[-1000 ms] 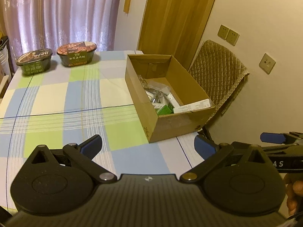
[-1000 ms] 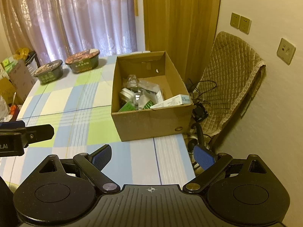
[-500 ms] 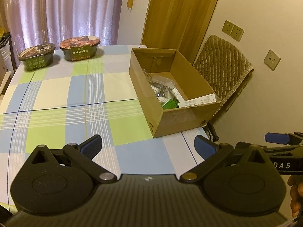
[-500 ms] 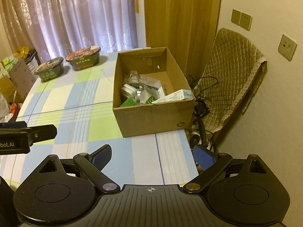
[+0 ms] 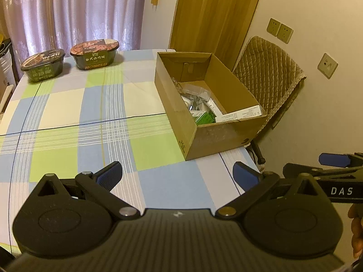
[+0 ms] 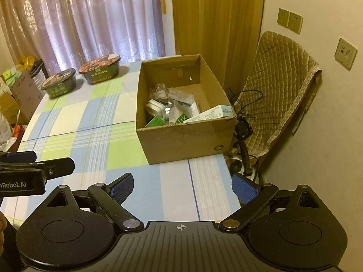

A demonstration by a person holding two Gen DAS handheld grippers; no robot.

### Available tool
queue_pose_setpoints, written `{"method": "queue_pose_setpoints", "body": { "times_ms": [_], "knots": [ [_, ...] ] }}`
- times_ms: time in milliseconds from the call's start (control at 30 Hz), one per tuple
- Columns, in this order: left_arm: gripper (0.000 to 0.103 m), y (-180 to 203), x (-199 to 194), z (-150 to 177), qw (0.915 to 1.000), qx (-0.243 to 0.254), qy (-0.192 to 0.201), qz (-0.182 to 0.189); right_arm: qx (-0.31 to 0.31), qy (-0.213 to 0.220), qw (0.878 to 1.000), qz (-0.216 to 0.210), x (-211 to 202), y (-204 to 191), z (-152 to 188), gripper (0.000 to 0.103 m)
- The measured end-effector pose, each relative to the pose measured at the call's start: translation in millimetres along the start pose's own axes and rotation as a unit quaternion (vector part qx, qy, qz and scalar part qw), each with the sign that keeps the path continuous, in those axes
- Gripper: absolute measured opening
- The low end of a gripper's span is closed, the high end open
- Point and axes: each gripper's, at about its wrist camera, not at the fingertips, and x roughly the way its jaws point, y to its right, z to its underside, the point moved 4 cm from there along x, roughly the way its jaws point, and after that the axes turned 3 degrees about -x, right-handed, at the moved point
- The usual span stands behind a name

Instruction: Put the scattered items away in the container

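Compared with one second before, both grippers had drawn back a little from the cardboard box (image 6: pixel 186 133), so the box looked smaller and farther in both views. The left gripper (image 5: pixel 177 175) hung above the near part of the checked tablecloth (image 5: pixel 68 117) with its jaws wide apart and nothing between them; the right gripper (image 6: pixel 181 187) was the same — spread open and empty, near the table's right edge. The box stood on the right side of the table, open at the top, and held the tidied items: a long white carton (image 6: pixel 211 114) leaning on the near right corner, green packets (image 6: pixel 155 121) and clear plastic wrappers (image 6: pixel 168 97). Two instant noodle bowls (image 5: pixel 94 54) stood at the far left — well apart from the box. A padded chair (image 6: pixel 279 86) stood right of the table.
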Motion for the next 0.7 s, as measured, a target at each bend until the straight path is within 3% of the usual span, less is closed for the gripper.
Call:
{"method": "queue_pose_setpoints", "body": {
  "times_ms": [500,700],
  "knots": [
    [0.102,2.9,1.4,-0.4,1.0,0.007,-0.004,0.004,0.007,0.002,1.0,0.003,-3.2,1.3,0.9,0.098],
    [0.102,5.0,-1.7,1.3,0.9998,0.015,0.014,0.001,0.008,0.001,1.0,0.003,-3.1,2.6,1.6,0.098]
  ]
}}
